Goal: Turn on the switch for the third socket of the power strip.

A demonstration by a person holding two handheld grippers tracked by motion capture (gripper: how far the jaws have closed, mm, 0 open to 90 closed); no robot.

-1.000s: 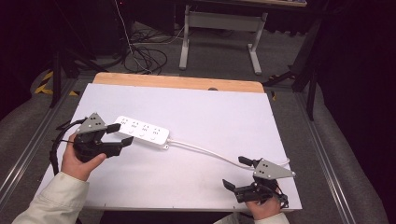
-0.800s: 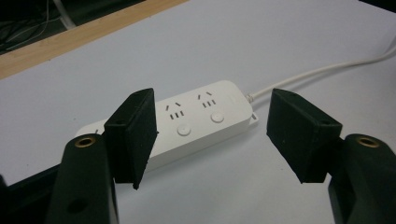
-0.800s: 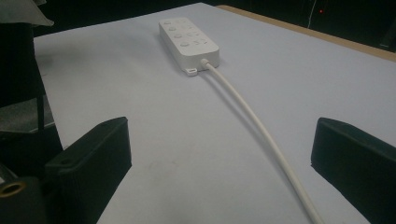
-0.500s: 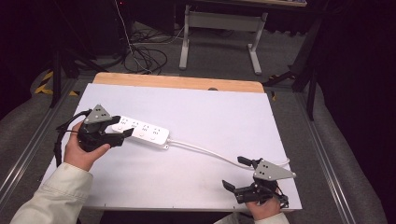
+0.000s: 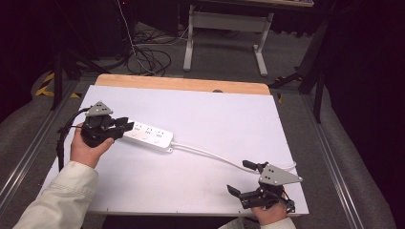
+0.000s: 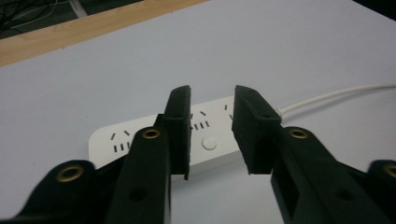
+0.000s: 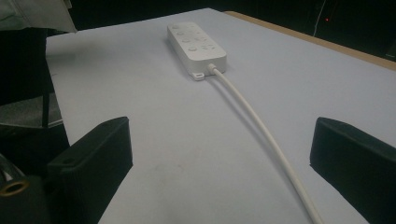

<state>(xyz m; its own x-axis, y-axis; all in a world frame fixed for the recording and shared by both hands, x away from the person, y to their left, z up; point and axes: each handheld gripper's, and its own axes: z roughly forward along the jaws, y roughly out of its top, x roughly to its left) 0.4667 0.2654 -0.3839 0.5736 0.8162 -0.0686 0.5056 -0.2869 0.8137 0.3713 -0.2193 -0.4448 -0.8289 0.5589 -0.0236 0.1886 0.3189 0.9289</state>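
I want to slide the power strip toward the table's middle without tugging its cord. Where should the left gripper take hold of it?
Grip the power strip across its short width at the cord-free end, coming in from that end as the open left gripper is lined up now. The body lies flat, long and narrow, so the jaws can span it there. The cord leaves from the opposite end, so it is probably out of the way.

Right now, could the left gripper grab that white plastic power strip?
Probably yes. The left gripper is open at the near end of the white plastic power strip, and in its own view the strip lies just beyond the jaws with nothing between.
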